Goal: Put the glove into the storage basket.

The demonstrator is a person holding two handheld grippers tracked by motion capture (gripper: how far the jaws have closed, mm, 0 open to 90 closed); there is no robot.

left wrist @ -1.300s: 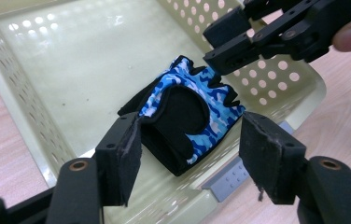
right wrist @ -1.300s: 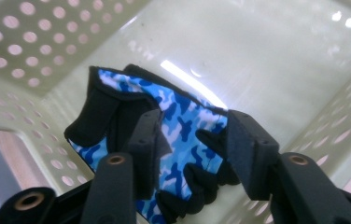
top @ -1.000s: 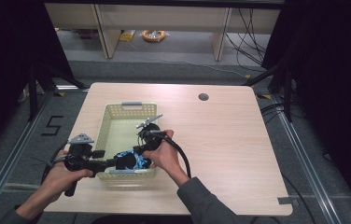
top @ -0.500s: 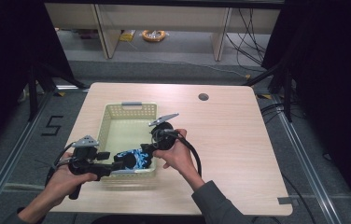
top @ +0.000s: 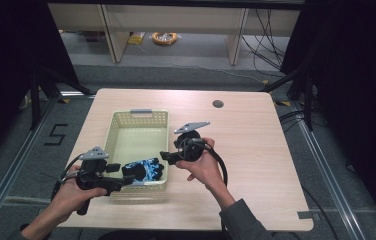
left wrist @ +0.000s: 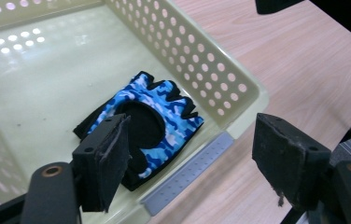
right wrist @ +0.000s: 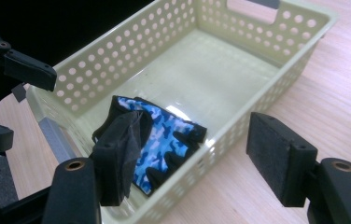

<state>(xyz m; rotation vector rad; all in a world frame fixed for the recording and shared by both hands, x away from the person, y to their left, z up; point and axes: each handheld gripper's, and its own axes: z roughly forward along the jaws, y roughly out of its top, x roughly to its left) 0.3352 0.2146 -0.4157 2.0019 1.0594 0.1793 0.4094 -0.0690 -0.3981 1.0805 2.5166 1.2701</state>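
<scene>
A blue camouflage glove (top: 143, 169) lies in the basket's (top: 138, 118) near end, just beside the wide-open left gripper (top: 121, 181), the right gripper (top: 165, 157) also wide and empty.

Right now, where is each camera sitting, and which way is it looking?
High view: above the person's side, looking forward and down at the table, basket and both hands holding grippers.
Left gripper view: rides the left gripper, looking past its open fingers at the glove in the basket.
Right gripper view: rides the right gripper, facing the basket from its other side.
Both gripper views share the blue glove.
</scene>
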